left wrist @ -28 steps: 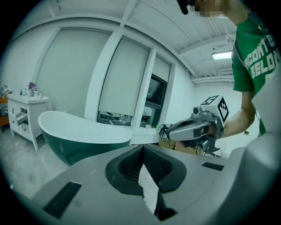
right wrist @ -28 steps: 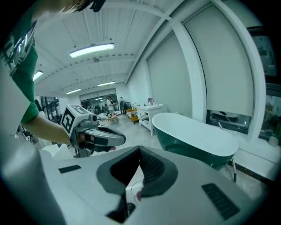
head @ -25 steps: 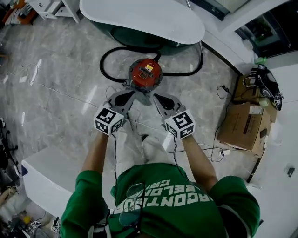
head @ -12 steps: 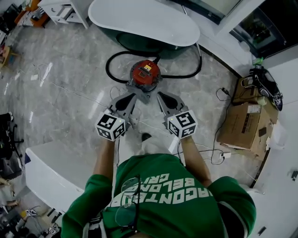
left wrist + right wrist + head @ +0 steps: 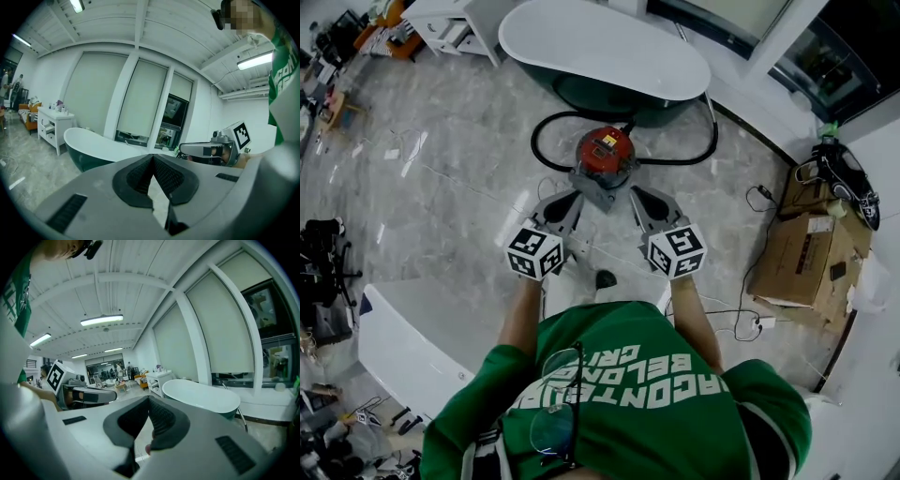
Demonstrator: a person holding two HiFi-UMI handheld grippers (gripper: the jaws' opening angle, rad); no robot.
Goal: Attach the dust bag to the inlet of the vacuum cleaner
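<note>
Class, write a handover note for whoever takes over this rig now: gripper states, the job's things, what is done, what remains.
Left gripper: jaws shut, empty.
Right gripper: jaws shut, empty.
Red vacuum cleaner on the floor by the bathtub, ahead of both grippers; grey piece at its near side, possibly the dust bag.
Done: unclear; neither gripper holds a bag.
To do: check that the grey piece is seated on the vacuum.

Your head camera looks steeply down at the floor (image 5: 441, 187), while cameras on the left gripper (image 5: 574, 197) and right gripper (image 5: 636, 193) sit close behind their jaws, facing nearly level, and all three share the bathtub (image 5: 600, 52).
</note>
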